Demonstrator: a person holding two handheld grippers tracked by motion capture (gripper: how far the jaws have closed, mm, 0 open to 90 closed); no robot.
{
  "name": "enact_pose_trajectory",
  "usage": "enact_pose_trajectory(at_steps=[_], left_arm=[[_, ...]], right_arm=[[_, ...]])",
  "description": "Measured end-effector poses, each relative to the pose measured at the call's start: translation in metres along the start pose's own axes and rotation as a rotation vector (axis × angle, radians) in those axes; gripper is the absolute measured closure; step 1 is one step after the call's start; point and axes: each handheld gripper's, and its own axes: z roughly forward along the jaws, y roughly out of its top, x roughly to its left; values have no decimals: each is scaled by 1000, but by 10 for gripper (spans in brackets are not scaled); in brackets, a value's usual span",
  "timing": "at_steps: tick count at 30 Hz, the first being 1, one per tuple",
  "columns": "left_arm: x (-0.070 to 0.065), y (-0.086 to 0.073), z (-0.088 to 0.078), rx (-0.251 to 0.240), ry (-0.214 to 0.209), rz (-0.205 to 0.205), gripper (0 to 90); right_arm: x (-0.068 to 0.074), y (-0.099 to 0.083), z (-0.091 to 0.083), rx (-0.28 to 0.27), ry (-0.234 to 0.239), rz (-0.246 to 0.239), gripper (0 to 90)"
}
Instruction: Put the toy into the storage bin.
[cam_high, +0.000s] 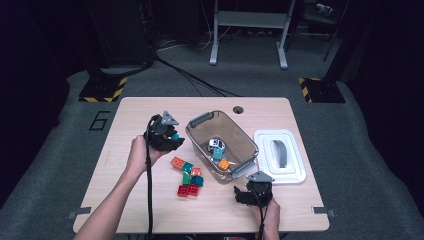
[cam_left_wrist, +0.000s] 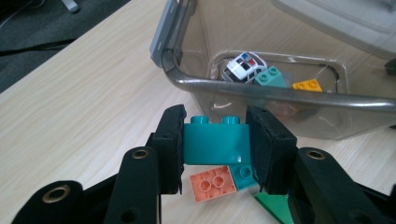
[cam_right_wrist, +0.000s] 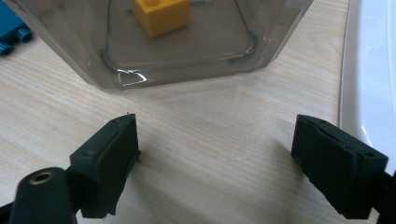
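1. The left gripper (cam_left_wrist: 215, 147) is clamped on a teal plastic two-stud brick (cam_left_wrist: 215, 142), raised above the wooden table (cam_high: 135, 112).
2. Just beyond its jaws sits a clear smoky plastic bin (cam_left_wrist: 280, 95); inside lie a white toy car (cam_left_wrist: 243, 67), a teal block (cam_left_wrist: 271, 77) and an orange block (cam_left_wrist: 307, 85).
3. The right gripper (cam_right_wrist: 215, 158) rests by the bin's near corner, jaws wide apart on nothing.

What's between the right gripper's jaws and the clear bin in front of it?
Bare wooden table. In the right gripper view, the open right gripper faces the clear bin with nothing lying between them.
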Motion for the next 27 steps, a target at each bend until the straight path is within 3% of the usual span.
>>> enact_pose_trajectory(at_steps=[11,14,27], left_arm=[[-5,21,1,-23,-2,10,590],[-7,28,3,-23,-6,29,590],[-23,44,29,-18,-53,61,590]], right_arm=[[0,0,0,0,0,-1,143],[0,0,0,0,-1,0,143],[0,0,0,0,-1,-1,142]])
